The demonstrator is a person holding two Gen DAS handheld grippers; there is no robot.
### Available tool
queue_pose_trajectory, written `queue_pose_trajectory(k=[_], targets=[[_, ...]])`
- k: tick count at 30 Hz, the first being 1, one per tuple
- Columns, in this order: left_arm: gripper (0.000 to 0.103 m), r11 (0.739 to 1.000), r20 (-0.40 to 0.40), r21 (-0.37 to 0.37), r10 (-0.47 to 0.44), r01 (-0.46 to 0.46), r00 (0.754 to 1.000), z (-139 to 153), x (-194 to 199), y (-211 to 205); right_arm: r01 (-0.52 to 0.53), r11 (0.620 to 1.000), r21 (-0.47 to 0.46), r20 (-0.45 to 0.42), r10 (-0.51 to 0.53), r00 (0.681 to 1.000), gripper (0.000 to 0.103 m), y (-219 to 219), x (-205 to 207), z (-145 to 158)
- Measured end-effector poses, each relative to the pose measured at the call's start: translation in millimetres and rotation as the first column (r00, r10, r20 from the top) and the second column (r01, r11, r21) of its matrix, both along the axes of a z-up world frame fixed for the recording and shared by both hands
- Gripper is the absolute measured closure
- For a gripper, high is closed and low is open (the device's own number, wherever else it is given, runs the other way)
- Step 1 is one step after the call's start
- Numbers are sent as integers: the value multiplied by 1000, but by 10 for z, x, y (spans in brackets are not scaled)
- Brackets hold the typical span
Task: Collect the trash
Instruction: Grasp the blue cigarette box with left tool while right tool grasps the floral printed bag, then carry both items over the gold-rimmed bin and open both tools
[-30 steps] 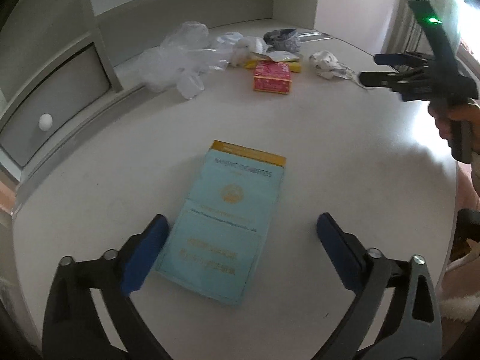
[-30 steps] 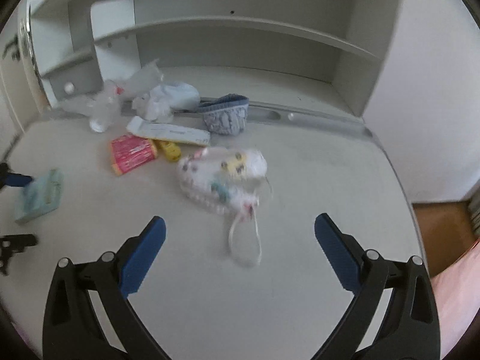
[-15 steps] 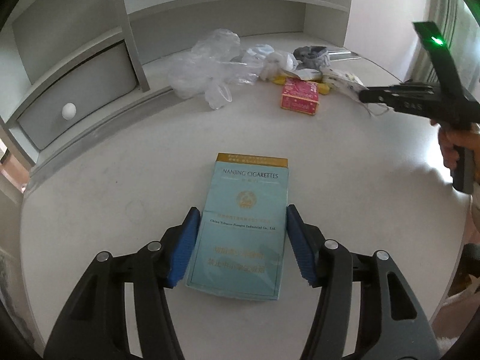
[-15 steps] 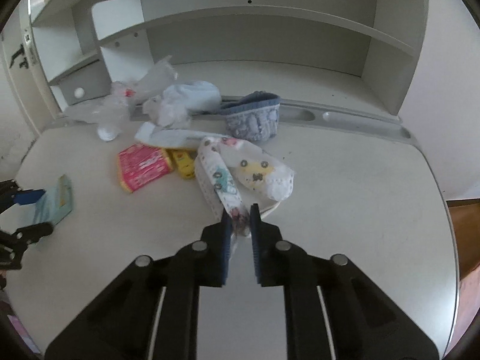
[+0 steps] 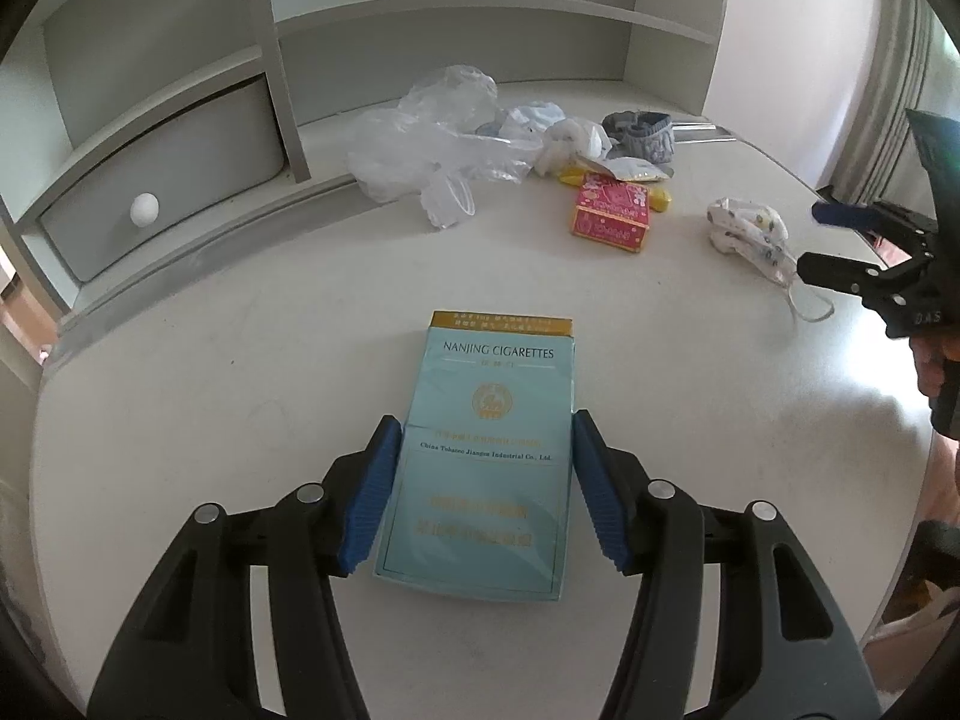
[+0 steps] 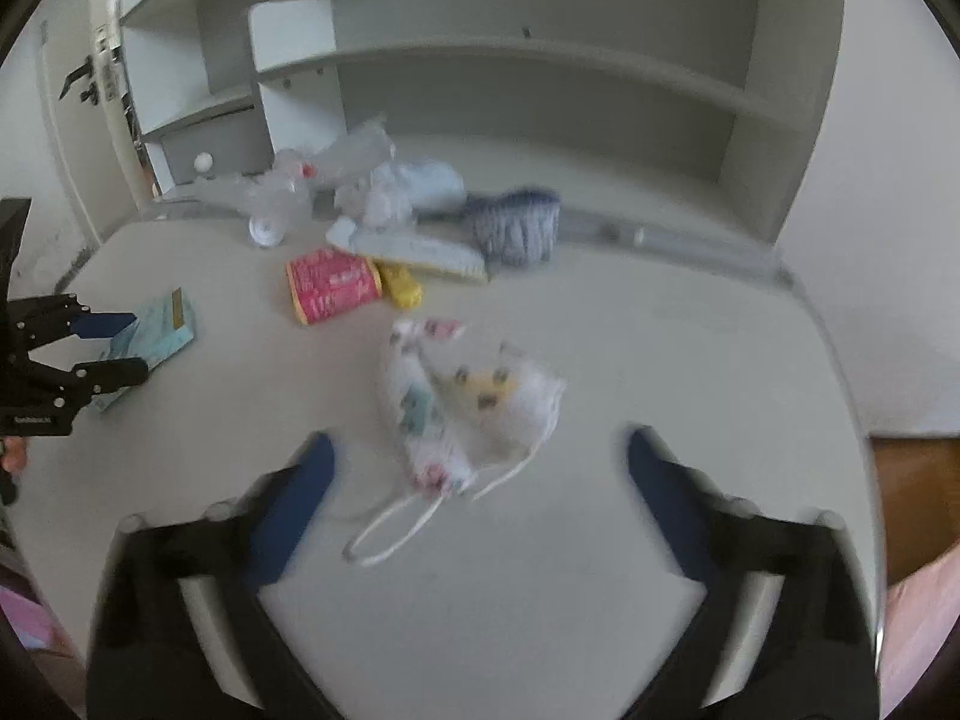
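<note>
Our left gripper (image 5: 483,495) clamps a blue cigarette pack (image 5: 489,450) lying flat on the white desk (image 5: 240,360), its blue pads pressed to the pack's two long sides. Our right gripper (image 6: 477,501) hangs wide open, holding nothing, with a patterned face mask (image 6: 465,402) on the desk just ahead of its jaws. Beyond the mask lie a pink packet (image 6: 331,283), a yellow wrapper (image 6: 402,287) and crumpled plastic bags (image 5: 429,144).
</note>
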State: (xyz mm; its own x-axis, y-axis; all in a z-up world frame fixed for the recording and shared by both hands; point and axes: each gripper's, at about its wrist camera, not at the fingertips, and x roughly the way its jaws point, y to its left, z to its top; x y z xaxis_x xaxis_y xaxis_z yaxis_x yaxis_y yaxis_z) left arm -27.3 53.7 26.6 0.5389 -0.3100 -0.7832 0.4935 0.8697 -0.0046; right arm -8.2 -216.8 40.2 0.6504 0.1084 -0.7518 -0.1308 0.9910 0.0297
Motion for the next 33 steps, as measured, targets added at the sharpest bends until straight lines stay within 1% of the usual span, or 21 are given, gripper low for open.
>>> queue_pose_trajectory(k=[3,6,8,9,10,11,13,14,17,19,20,22,23,25,26,28,29,30,31,32,33], targets=[[47,1000,-2,-10,8,-8,1000,3,14,13,-41,999,3,-18,41,999,10,29,124,0],[47,1000,0,-14,18,-18,1000,4,32,12,-80,996,-26,-55,79,995,23,87,322,-76],[47,1000,3,-14,22,-22,1000,4,34,8,-93,995,-26,-97,90,991,43,98,442,-157],[48,1000,3,-12,21,-21,1000,8,32,3,-98,995,9,-103,98,990,50,81,466,-175],[48,1000,1,-19,21,-21,1000,12,32,7,-93,995,28,-107,96,990,70,70,468,-174],[48,999,2,-30,24,-24,1000,30,27,13,-81,996,30,-106,84,991,78,56,461,-159],[48,999,16,-33,28,-27,999,74,21,11,-61,997,57,-92,66,994,82,16,428,-108],[48,999,27,-35,30,-30,999,104,19,10,-48,994,94,-67,54,996,82,-25,376,-11],[48,999,52,-41,25,-23,998,225,12,-42,-32,988,150,19,30,999,82,-127,209,261],[48,999,65,-52,6,-2,998,307,-3,-158,-17,981,192,25,12,1000,82,-208,140,273],[48,998,70,-56,-4,8,998,331,-14,-214,-10,978,207,-1,11,1000,82,-241,141,187],[48,996,83,-68,-48,54,995,400,-59,-451,21,976,217,-28,-15,1000,82,-319,90,79],[48,994,90,-72,-70,77,993,437,-85,-578,42,964,263,-16,-39,999,82,-444,1,115],[48,984,104,-89,-144,153,984,536,-162,-930,77,936,345,34,-94,995,82,-702,-219,283],[48,977,110,-97,-179,190,978,580,-206,-1103,102,925,365,76,-139,987,82,-870,-408,424],[48,946,126,-113,-291,305,949,679,-363,-1641,161,916,367,133,-222,966,82,-1158,-739,620],[48,922,134,-118,-353,369,926,718,-475,-1947,210,906,368,157,-283,946,82,-1363,-978,712],[48,903,138,-119,-397,413,907,737,-566,-2157,273,889,368,172,-354,919,82,-1583,-1247,769],[48,873,143,-120,-455,472,879,756,-699,-2439,314,875,369,175,-397,901,82,-1719,-1403,778],[48,844,144,-120,-506,522,851,762,-825,-2683,389,842,373,168,-473,865,82,-1954,-1692,764],[48,805,140,-115,-566,581,812,753,-997,-2994,442,812,381,156,-528,835,82,-2133,-1907,723]])
